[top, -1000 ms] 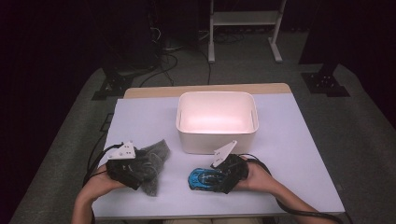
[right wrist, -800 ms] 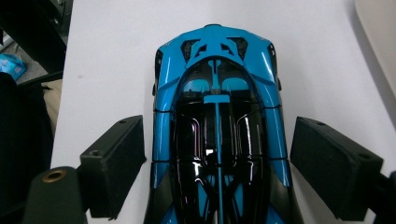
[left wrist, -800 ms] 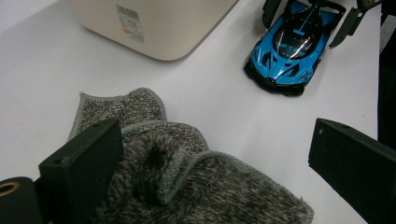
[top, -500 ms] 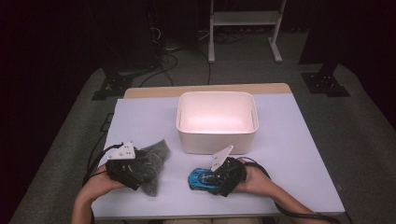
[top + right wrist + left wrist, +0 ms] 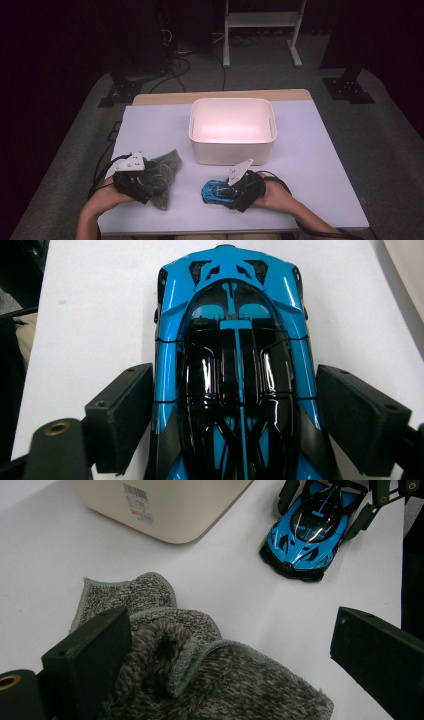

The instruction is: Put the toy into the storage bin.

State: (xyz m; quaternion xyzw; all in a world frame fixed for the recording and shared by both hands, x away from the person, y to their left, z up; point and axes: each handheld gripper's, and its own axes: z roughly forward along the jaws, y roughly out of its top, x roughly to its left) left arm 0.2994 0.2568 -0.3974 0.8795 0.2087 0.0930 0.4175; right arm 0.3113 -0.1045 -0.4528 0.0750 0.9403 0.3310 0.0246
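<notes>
The bin stands at the middle of the bench, its open top facing up. The car, blue and black, sits on the bench just in front of the bin, a little toward the bin's left half. The right gripper lies low over the car's rear; in the right gripper view its jaws flank the car's flanks, close to the sides, but whether they press the body I cannot tell. The cloth, grey and rumpled, lies in front of the bin and well to its left. The left gripper rests over the cloth; in the left gripper view its jaws stand wide, one jaw against the cloth's folds, the other apart over bare bench, with the car farther off beside the bin.
</notes>
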